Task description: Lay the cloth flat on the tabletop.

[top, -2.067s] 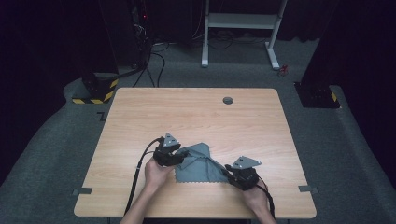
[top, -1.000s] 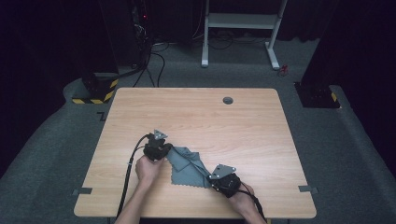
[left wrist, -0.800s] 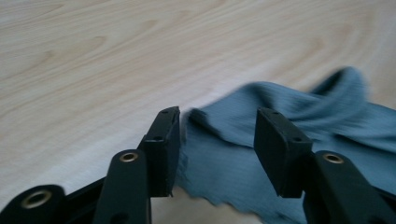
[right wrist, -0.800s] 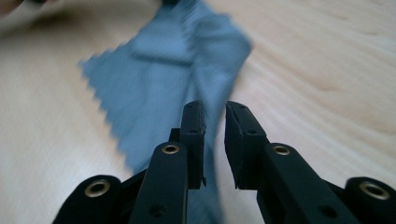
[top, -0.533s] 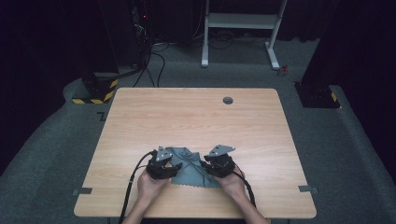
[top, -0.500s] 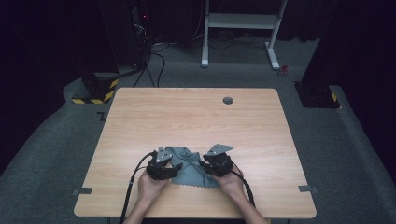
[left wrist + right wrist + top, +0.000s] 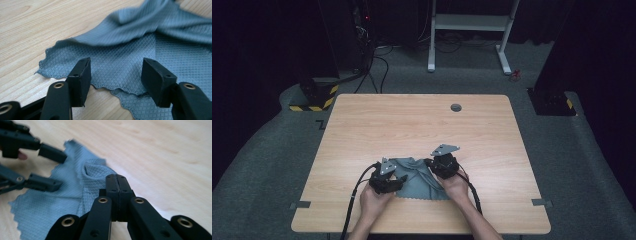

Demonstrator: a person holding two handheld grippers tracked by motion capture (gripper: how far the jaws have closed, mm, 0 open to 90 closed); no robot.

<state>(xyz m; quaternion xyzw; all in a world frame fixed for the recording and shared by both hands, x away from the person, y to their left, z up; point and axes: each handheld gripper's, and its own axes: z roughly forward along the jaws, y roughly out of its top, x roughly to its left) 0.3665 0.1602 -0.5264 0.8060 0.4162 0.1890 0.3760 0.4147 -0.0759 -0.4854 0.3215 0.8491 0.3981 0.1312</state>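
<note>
Grey cloth (image 7: 417, 179) lies rumpled at lower centre of the surface (image 7: 422, 125), between both tongs. Left tongs (image 7: 116, 75) just spread wide, cloth edge beneath them, unpinched. Right tongs (image 7: 117, 185) just closed, pinching a raised cloth fold.

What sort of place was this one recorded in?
Probably a lab or recording room, not a home: a bare wooden table stands on grey carpet amid dark curtains, with cables trailing to equipment, yellow-black hazard-striped bases and a white metal frame behind. A grey cloth lies on the table.
</note>
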